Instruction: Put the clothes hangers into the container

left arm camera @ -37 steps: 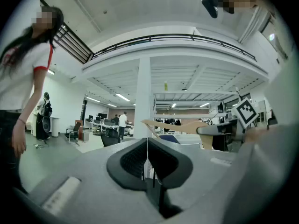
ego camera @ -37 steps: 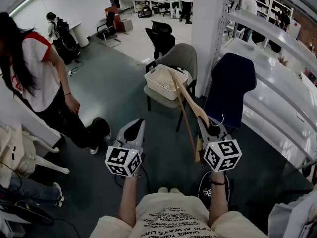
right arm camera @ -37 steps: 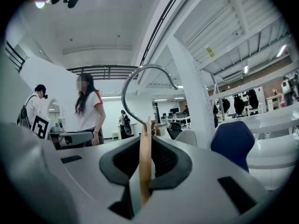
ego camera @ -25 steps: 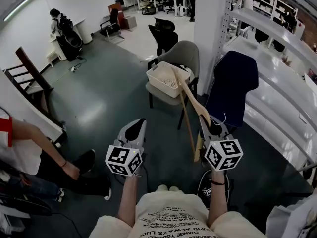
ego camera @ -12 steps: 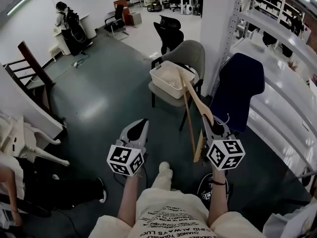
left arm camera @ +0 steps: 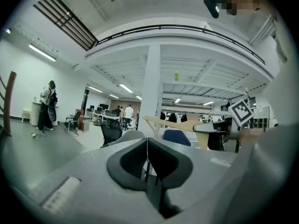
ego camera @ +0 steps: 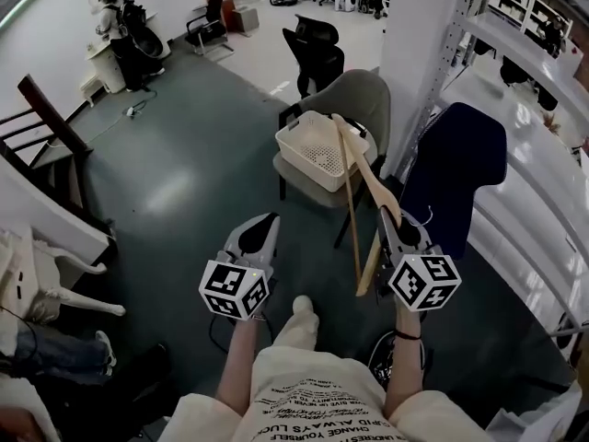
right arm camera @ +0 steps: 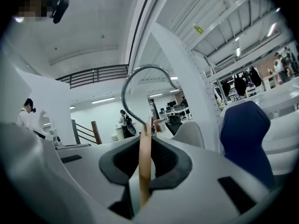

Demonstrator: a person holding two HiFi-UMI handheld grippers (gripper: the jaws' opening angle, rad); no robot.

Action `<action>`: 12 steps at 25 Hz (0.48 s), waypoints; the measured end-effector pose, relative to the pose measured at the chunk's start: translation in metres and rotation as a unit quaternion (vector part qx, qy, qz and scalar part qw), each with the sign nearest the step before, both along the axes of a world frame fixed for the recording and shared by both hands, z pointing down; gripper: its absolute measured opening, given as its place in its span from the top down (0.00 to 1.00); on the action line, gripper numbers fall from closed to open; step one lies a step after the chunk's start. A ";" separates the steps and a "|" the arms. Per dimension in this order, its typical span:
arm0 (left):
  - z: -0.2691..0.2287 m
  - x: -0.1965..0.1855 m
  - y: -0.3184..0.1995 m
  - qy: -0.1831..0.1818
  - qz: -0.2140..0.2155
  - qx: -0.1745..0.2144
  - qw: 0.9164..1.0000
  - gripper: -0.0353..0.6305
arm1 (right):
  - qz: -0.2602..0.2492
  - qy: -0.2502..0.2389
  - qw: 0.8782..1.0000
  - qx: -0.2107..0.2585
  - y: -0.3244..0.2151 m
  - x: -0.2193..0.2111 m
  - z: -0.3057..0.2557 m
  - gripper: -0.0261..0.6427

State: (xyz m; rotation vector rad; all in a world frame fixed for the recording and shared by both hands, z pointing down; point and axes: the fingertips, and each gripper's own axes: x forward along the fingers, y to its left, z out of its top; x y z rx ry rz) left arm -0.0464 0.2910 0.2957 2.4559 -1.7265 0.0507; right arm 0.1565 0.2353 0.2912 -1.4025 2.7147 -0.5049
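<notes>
My right gripper (ego camera: 391, 221) is shut on a wooden clothes hanger (ego camera: 355, 184); its long arm reaches forward over the cream mesh basket (ego camera: 307, 157) on a grey chair (ego camera: 359, 102). In the right gripper view the hanger's wood (right arm camera: 145, 162) is pinched edge-on between the pads, its metal hook (right arm camera: 140, 87) curling above. My left gripper (ego camera: 262, 231) hangs to the left, shut and holding nothing. In the left gripper view its pads (left arm camera: 135, 158) meet, and the hanger (left arm camera: 175, 125) shows beyond to the right.
A dark blue chair (ego camera: 456, 168) stands right of the basket chair, beside a white pillar (ego camera: 419, 49) and white shelving (ego camera: 529, 109). A black office chair (ego camera: 313, 49) is further back. A person (ego camera: 124, 26) stands far left. Wooden stair rails (ego camera: 46, 145) lie at left.
The view has shifted forward: the basket chair sits closer and lower in frame. The person at left has gone out of view. Both grippers keep their pose, the hanger still held.
</notes>
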 end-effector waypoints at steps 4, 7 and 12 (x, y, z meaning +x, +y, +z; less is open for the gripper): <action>0.010 -0.026 -0.049 0.009 0.000 -0.017 1.000 0.91 | -0.003 0.010 1.000 -0.020 -0.047 -0.025 0.011 0.88; 0.015 -0.042 -0.084 0.013 0.002 -0.023 1.000 0.91 | -0.001 0.018 0.999 -0.034 -0.080 -0.041 0.019 0.88; 0.022 -0.060 -0.128 0.012 0.011 -0.030 0.999 0.91 | 0.009 0.019 0.999 -0.047 -0.120 -0.054 0.030 0.88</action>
